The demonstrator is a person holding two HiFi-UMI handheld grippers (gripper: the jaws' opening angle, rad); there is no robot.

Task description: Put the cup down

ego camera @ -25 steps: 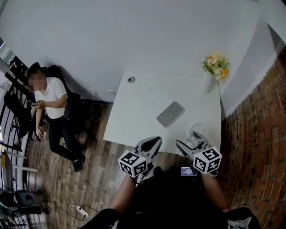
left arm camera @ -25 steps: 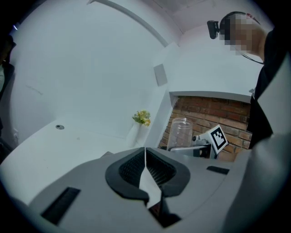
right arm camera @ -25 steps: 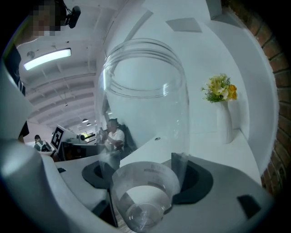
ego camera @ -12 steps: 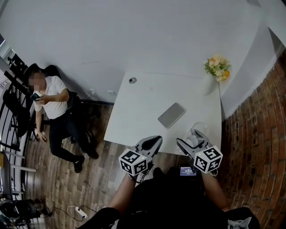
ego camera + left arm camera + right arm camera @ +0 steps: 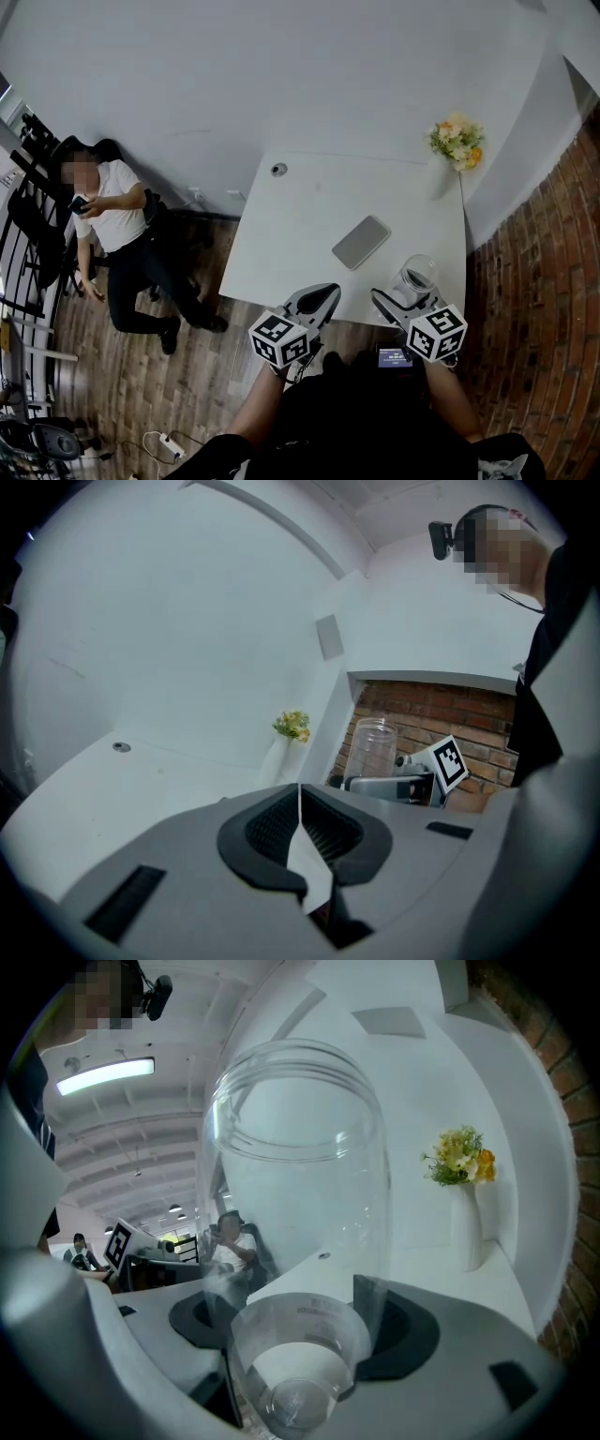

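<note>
A clear plastic cup (image 5: 417, 274) stands upright over the front right corner of the white table (image 5: 300, 234). My right gripper (image 5: 405, 296) is shut on it. In the right gripper view the cup (image 5: 295, 1194) fills the middle, with the dark pads (image 5: 405, 1327) pressed on its lower part. I cannot tell whether its base touches the table. My left gripper (image 5: 317, 300) is shut and holds nothing, just past the table's front edge; its pads meet in the left gripper view (image 5: 300, 803). That view also shows the cup (image 5: 373, 747) off to the right.
A flat grey phone (image 5: 361, 241) lies mid-table. A white vase of flowers (image 5: 454, 141) stands at the back right corner, and a small round grommet (image 5: 278, 170) sits at the back left. A brick wall (image 5: 544, 281) runs along the right. A person (image 5: 108, 220) sits at the left.
Both grippers and the cup have stayed almost still. The seated person at the left has raised a phone and shifted their legs.
</note>
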